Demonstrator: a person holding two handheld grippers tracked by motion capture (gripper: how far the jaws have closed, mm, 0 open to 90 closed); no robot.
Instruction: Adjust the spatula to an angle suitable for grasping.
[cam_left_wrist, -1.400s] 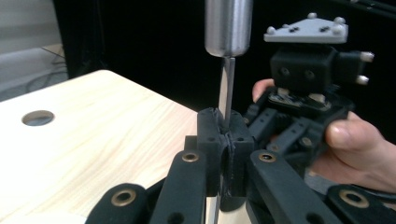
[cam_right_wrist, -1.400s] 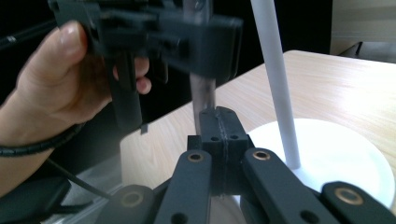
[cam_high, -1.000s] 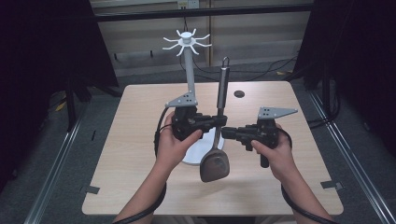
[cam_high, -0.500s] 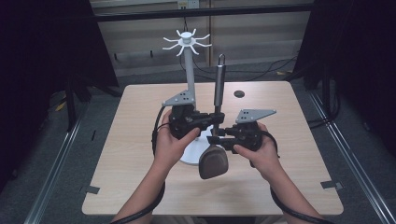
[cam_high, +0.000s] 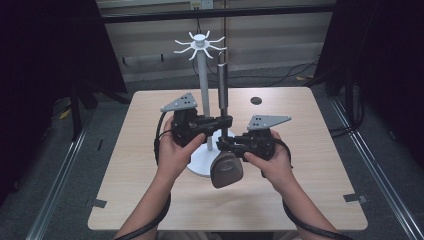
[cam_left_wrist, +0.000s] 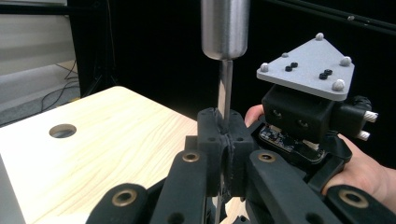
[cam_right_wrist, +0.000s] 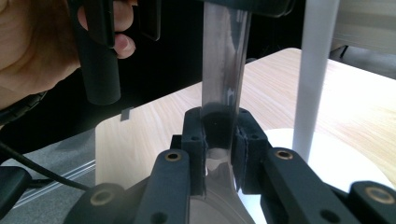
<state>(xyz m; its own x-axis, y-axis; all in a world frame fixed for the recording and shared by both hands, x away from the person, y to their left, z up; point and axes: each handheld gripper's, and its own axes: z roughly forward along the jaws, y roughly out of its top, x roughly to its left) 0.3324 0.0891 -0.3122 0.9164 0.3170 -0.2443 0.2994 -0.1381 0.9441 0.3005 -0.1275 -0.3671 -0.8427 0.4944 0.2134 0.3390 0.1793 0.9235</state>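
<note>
Left tool (cam_high: 226, 120) pinches the thin neck of the spatula (cam_high: 226, 169), just below its steel handle; we've barely moved it. The spatula now stands upright beside the white rack post (cam_high: 203, 95), blade down near the base (cam_high: 200, 161); a second ago it leaned right. Right tool (cam_high: 223, 145) has come in from well right and is clamped on the shank just above the blade, directly under the left one. Both tools now share the utensil above the desk (cam_high: 310, 150). We read this as a two-handed regrip or handover, probably before hanging it on the hooks (cam_high: 200, 44).
</note>
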